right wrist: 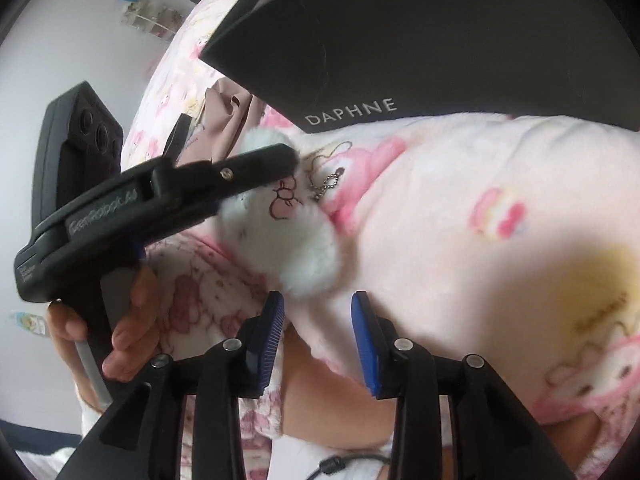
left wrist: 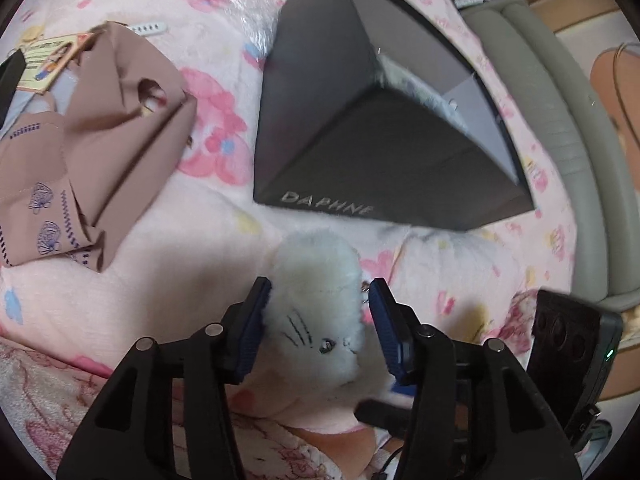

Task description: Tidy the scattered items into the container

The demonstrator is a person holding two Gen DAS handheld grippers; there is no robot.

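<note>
A white plush toy with a stitched face and a ball chain lies on the pink blanket. It sits between the jaws of my left gripper. The left pad brushes its fur and the right pad stands a little off it, so this gripper is open. In the right wrist view the same plush lies just beyond the tips of my right gripper, whose pads stand narrowly apart with nothing between them. The black "DAPHNE" box stands open-topped right behind the toy, with something white and furry inside.
A brown cloth pouch with a printed card lies at the left, with a white strip and clear plastic wrap beyond it. A grey cushioned edge borders the blanket on the right. A hand holds the left gripper's handle.
</note>
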